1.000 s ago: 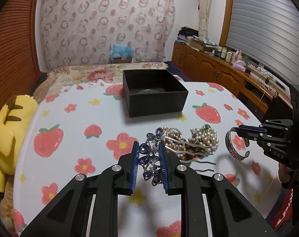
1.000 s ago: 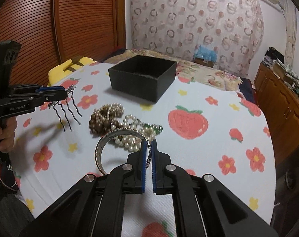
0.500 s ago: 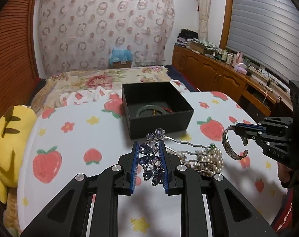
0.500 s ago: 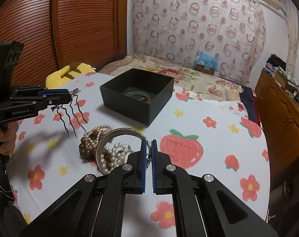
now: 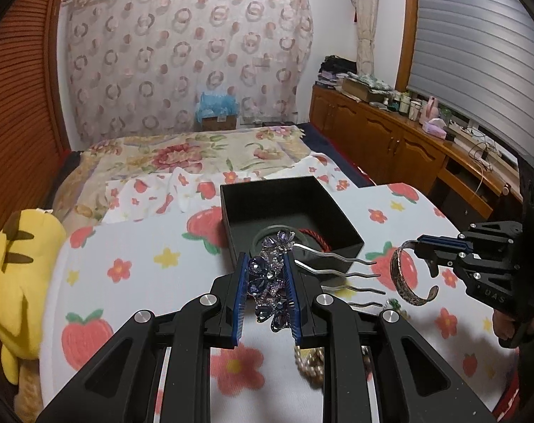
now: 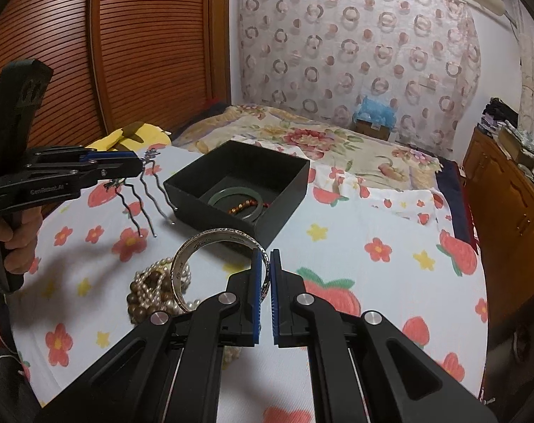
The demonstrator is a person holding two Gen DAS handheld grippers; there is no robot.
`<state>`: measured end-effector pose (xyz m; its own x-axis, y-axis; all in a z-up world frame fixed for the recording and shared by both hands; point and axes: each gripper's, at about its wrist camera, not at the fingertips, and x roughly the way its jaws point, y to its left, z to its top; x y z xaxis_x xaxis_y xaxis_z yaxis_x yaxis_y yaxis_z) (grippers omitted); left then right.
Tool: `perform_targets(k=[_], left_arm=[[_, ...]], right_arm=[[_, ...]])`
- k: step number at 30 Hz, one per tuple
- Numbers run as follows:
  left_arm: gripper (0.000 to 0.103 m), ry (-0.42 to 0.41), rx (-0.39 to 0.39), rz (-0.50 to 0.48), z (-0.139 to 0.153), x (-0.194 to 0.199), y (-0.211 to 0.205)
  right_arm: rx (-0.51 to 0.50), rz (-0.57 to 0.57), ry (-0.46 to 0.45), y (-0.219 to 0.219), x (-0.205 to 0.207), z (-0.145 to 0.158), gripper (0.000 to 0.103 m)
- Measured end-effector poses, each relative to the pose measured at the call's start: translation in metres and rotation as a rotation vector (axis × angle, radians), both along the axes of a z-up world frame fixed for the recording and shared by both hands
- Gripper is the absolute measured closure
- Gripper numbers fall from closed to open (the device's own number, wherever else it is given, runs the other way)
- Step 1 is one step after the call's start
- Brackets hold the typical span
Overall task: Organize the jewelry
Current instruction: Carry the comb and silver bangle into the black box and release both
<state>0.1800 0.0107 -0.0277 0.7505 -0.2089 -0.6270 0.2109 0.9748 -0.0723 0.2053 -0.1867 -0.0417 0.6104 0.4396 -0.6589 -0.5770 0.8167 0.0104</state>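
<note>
My left gripper (image 5: 266, 278) is shut on a purple jewelled hair comb (image 5: 270, 282), its metal prongs pointing right, held in the air just before the black box (image 5: 341, 224). The comb (image 6: 140, 190) also shows in the right wrist view, left of the box (image 6: 288, 190). My right gripper (image 6: 265, 275) is shut on a silver cuff bangle (image 6: 196, 246), raised near the box's front corner; it also shows in the left wrist view (image 5: 404, 289). The box holds a green bangle (image 6: 217, 199) and a red bead bracelet (image 6: 242, 206). A pile of pearl necklaces (image 6: 154, 289) lies on the cloth.
The table carries a white cloth with strawberries and flowers (image 5: 133, 275). A yellow plush toy (image 5: 16, 271) sits at the table's left edge. A bed (image 5: 182, 155) lies behind, wooden cabinets (image 5: 390, 141) at right.
Both grippers have risen and moved forward toward the black box with their jewelry. The box's inside has come into view, and the pearl pile has dropped below the fingers.
</note>
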Motion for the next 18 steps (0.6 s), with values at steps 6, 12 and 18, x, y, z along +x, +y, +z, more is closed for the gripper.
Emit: perform_targets(k=[6, 12, 18], left_arm=[[0.084, 0.006, 0.018, 0.004, 0.0, 0.026, -0.003], [0.084, 0.025, 0.029, 0.002, -0.007, 0.05, -0.008], [0.084, 0.051, 0.042, -0.005, -0.019, 0.069, -0.015]], right_arm=[[0.004, -0.007, -0.013, 0.0, 0.019, 0.005, 0.097], [0.007, -0.015, -0.026, 0.004, 0.038, 0.011, 0.097], [0.005, -0.012, -0.029, 0.01, 0.055, 0.012, 0.097]])
